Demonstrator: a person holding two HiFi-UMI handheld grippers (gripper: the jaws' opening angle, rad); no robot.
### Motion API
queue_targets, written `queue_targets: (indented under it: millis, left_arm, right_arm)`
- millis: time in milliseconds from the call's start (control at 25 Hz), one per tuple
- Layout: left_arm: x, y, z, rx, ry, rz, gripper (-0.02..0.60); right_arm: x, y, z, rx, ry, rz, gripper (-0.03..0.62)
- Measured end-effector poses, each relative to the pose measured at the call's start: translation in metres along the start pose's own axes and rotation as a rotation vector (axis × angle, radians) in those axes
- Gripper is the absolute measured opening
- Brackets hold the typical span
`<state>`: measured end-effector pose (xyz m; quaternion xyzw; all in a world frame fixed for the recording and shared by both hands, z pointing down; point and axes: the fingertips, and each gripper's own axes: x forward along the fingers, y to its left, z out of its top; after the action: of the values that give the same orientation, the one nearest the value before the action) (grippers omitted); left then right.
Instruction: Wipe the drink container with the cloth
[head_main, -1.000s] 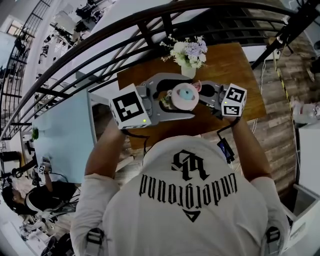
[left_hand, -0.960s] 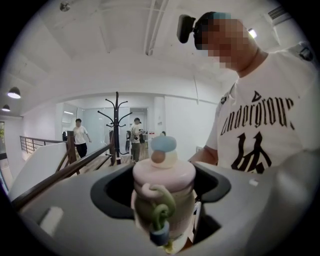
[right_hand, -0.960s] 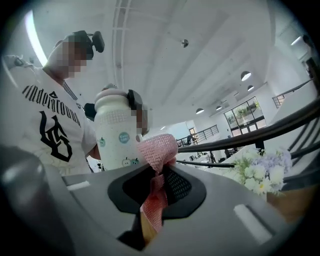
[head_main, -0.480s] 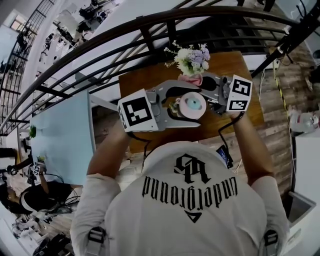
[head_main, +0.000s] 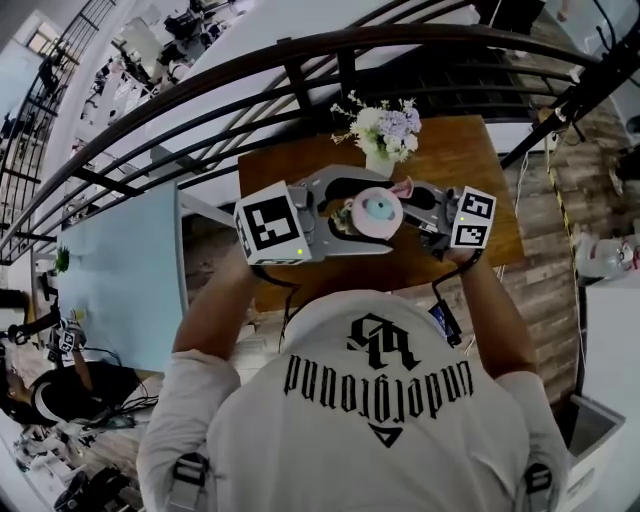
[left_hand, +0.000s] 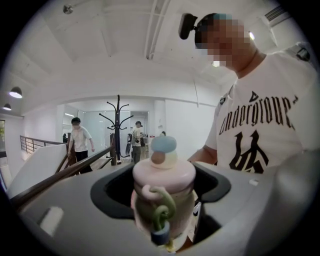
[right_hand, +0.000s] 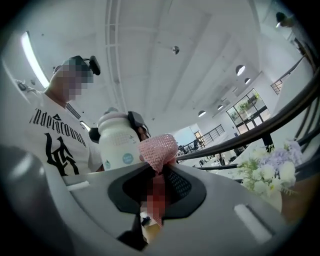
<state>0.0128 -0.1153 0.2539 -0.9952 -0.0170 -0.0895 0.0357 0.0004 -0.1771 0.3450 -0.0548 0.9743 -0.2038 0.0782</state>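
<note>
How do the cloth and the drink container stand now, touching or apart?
Cannot tell. In the right gripper view the cloth overlaps the edge of the drink container, hiding any gap or contact.

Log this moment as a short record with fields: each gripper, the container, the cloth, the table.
left gripper: shut on the drink container, which stands upright
right gripper: shut on the pink cloth
cloth position: beside the container's upper side; contact unclear
container look: pink lid, blue knob, green loop
table: wooden, flower vase at its far edge
</note>
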Motion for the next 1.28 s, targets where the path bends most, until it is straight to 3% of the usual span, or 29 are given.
queue_targets:
  millis: [280,400,560,840,960,1080,1280]
  left_arm:
    - [0.0,0.011,-0.01,0.002,0.004,0.034,0.385]
    - [-0.002,0.014,-0.006,0.001,-0.009,0.041,0.385]
    - [0.0,0.021,-0.002,0.012,-0.009,0.04,0.385]
    - [-0.003,0.029,-0.001,-0.005,-0.018,0.067,0.385]
    - [-0.003,0.033,-0.004,-0.026,-0.019,0.077,0.385]
    - [-0.003,0.039,-0.006,-0.029,-0.017,0.094,0.385]
    - [-0.001,0.048,-0.015,-0.06,0.0,0.134,0.385]
  right_arm:
    - [-0.004,0.038,0.072,-0.099,-0.112,0.066,0.044]
    - [-0.004,0.044,0.078,-0.117,-0.117,0.07,0.044]
    - [-0.012,0.029,0.061,-0.06,-0.13,0.039,0.044]
    - [-0.021,0.003,-0.019,0.059,-0.049,-0.038,0.044]
    - [-0.027,-0.001,-0.035,0.09,-0.04,-0.059,0.044]
    - [-0.027,0.006,-0.018,0.046,-0.058,-0.049,0.044]
    - [-0.024,0.037,0.044,-0.12,-0.122,-0.025,0.044]
